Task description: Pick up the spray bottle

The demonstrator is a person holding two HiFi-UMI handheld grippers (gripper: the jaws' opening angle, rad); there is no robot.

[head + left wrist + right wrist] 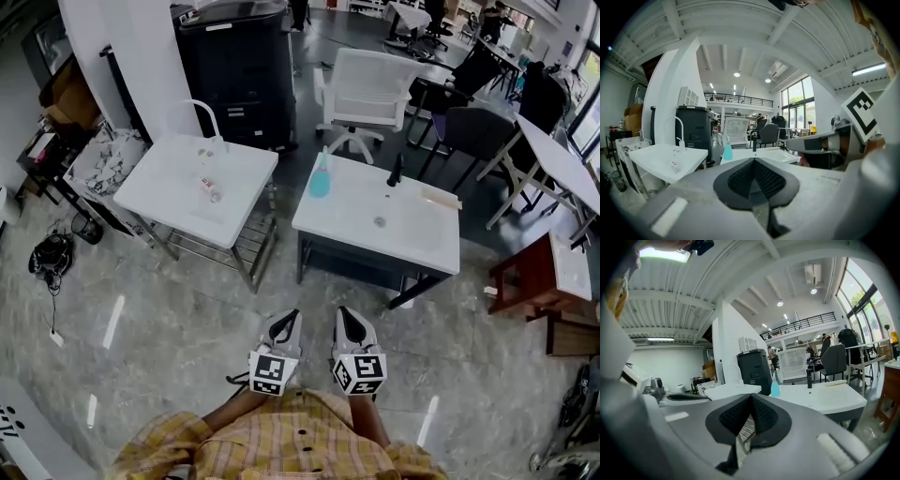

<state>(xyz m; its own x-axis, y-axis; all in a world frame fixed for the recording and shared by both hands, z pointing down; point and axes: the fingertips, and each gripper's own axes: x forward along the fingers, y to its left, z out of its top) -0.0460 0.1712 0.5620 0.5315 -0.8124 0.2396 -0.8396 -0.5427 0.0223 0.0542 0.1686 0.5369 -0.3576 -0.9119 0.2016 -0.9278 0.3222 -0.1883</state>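
The spray bottle (320, 178) is teal with a pale nozzle. It stands upright at the far left corner of the right-hand white sink table (328, 220). Both gripper views show the spray bottle (727, 150) (775, 387) small and far off. My left gripper (288, 322) and right gripper (347, 319) are held side by side close to the person's body, over the floor and well short of the table. Each has its jaws pressed together with nothing between them. The left gripper (753, 161) and the right gripper (751, 397) point towards the tables.
A second white sink table (159, 192) with a curved white tap and a small object stands left. The right table carries a black tap (395, 172). Behind are a white chair (367, 89) and a black cabinet (234, 66). A red-brown stool (525, 277) stands at right.
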